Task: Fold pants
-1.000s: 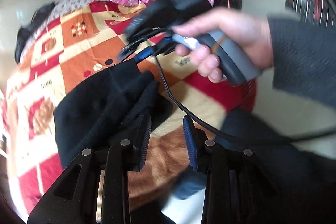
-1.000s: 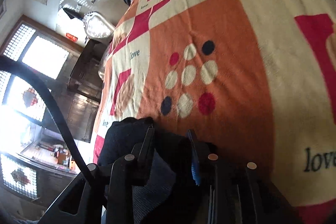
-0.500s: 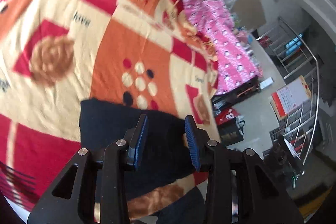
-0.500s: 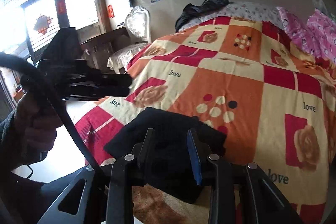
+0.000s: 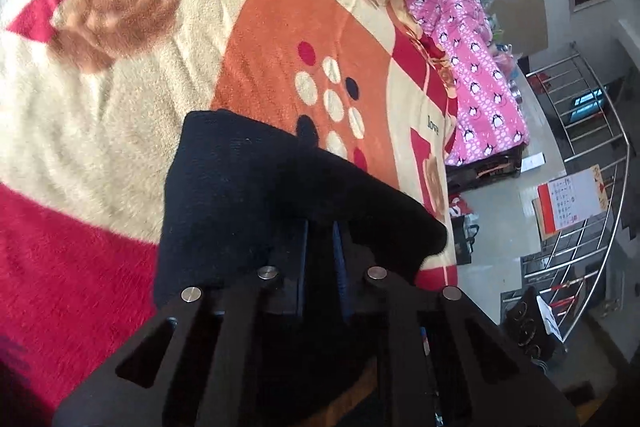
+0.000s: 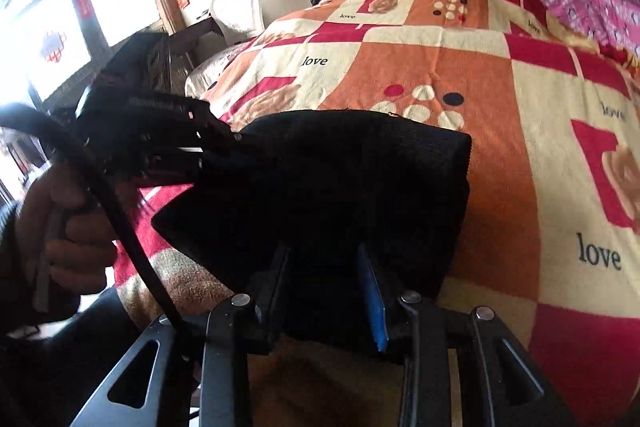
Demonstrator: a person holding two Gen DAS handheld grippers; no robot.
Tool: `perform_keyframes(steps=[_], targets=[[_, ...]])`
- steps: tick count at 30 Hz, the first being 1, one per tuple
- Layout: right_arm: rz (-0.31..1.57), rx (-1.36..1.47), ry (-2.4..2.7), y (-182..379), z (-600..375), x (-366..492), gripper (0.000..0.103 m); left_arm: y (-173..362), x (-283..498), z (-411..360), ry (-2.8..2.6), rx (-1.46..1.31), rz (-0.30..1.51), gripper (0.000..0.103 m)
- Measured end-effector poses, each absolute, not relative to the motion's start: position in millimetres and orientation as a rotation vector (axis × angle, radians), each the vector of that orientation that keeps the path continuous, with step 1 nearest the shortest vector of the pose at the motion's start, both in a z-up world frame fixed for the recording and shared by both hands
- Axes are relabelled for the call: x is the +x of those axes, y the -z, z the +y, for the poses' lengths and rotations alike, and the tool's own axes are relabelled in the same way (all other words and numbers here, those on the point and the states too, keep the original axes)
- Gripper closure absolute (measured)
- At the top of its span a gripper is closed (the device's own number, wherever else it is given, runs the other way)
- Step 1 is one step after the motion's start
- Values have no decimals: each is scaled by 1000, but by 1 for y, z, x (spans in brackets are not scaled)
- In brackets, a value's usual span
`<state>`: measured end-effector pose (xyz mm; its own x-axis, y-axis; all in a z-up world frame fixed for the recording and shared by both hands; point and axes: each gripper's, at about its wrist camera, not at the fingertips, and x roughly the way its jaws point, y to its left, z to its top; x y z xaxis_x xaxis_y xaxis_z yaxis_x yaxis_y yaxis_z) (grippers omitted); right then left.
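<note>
Pants [image 6: 332, 179], black and folded into a compact bundle, lie on the patchwork blanket [image 6: 460, 67] near its edge. The left gripper [image 5: 320, 239] pinches 1 side of the bundle with jaws nearly closed; the right gripper [image 6: 326, 267] straddles the near edge, jaws spread apart

Daylit, window [image 6: 60, 27] glare blown out, fisheye-bent edges, dark corners, slight blur

Black two-finger tongs, handheld pair
Left tongs [image 5: 320, 251]: silver pivot screws. Right tongs [image 6: 326, 283]: blue pad, black cable [image 6: 120, 227]; bare-skinned hand [image 6: 68, 223].
</note>
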<state>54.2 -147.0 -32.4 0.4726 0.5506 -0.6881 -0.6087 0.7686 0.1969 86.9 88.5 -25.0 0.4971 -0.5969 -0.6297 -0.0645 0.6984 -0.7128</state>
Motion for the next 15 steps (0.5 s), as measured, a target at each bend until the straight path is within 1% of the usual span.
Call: perform_keyframes(steps=[3,5,6,8,11,12,14,15], targets=[[823,-82,-693,14,-146,55,70,3,62,93,393,-687,924,84],[734,-34,-651,-11,-153,58,70,-7,40,95,405,-643,874,63],[697,-21,-625,-22,-156,61,70,-6,36,94,403,-639,872,58],[657,-11,-592,-36,-156,74,69,3,30,89,407,-616,880,56],[694,18,-631,-30,-143,102,69,28,36,79,360,-601,937,57],[738,30,-648,-19,-138,113,69,32,38,76,350,-583,941,57],[891,-16,-610,18,-126,138,69,31,39,67,349,-512,927,57],[929,-21,-609,31,-125,143,68,30,39,62,341,-469,925,57]])
